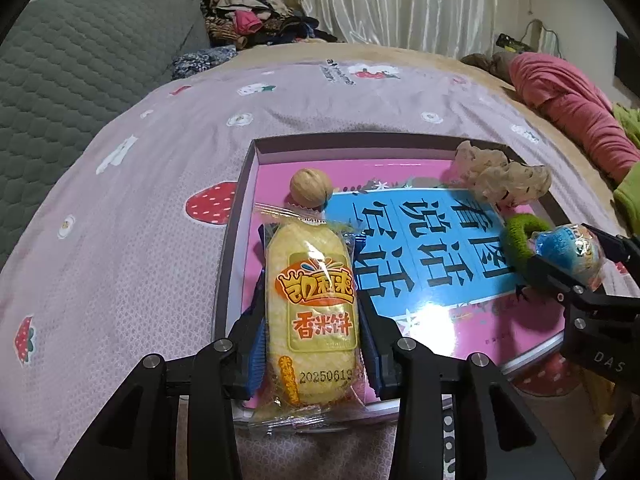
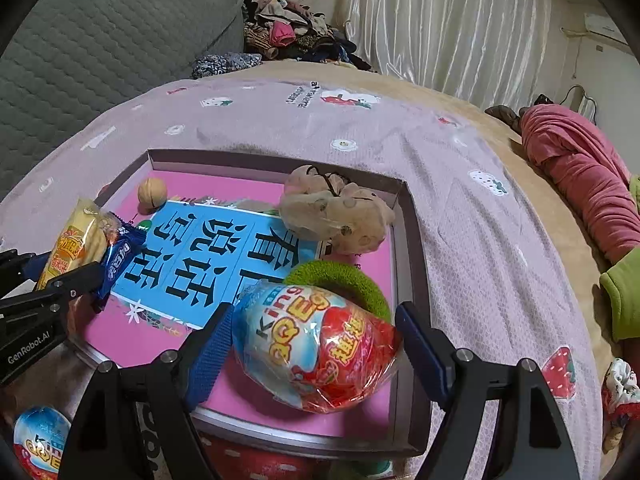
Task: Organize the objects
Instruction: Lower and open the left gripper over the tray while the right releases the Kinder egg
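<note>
My left gripper (image 1: 312, 320) is shut on a yellow rice cracker packet (image 1: 310, 304) and holds it over the near left corner of a shallow box (image 1: 256, 148) with a pink and blue book cover inside. My right gripper (image 2: 316, 344) holds a red and blue toy egg (image 2: 316, 344) over the box's near right part; its jaws stand wide around it. A walnut (image 1: 310, 189), a beige scrunchie (image 2: 336, 212) and a green scrunchie (image 2: 340, 280) lie in the box. A blue snack wrapper (image 2: 120, 260) sits under the cracker packet.
The box lies on a pink strawberry-print sheet (image 1: 120, 200) on a bed. A second toy egg (image 2: 38, 440) lies near the bottom left of the right wrist view. A grey headboard (image 1: 80, 60), a clothes pile (image 1: 248, 16) and a pink garment (image 2: 580, 168) surround the bed.
</note>
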`<control>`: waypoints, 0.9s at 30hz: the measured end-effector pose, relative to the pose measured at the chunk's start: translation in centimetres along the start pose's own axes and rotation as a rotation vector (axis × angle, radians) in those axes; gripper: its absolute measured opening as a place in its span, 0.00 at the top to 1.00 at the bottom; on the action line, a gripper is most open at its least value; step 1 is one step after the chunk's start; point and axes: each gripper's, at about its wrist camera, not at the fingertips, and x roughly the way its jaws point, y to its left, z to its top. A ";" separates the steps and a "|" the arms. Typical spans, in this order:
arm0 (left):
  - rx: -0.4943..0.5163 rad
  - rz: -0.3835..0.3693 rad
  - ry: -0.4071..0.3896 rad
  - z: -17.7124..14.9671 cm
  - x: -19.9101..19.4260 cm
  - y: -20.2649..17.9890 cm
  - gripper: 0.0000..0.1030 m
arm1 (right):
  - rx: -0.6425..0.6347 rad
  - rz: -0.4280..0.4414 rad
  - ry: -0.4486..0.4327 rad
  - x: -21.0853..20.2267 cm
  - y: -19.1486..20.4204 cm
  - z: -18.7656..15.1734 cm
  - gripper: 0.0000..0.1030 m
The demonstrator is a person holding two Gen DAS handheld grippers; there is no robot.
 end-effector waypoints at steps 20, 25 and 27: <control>-0.004 -0.002 -0.022 0.5 -0.8 0.4 0.44 | 0.008 -0.014 0.027 -0.3 -0.1 0.1 0.15; 0.001 -0.002 -0.033 0.6 -1.2 0.2 0.43 | 0.008 -0.017 0.020 -0.5 0.0 0.2 0.14; 0.001 -0.003 -0.036 0.6 -1.3 0.3 0.43 | 0.014 -0.019 0.010 -0.7 -0.2 0.2 0.13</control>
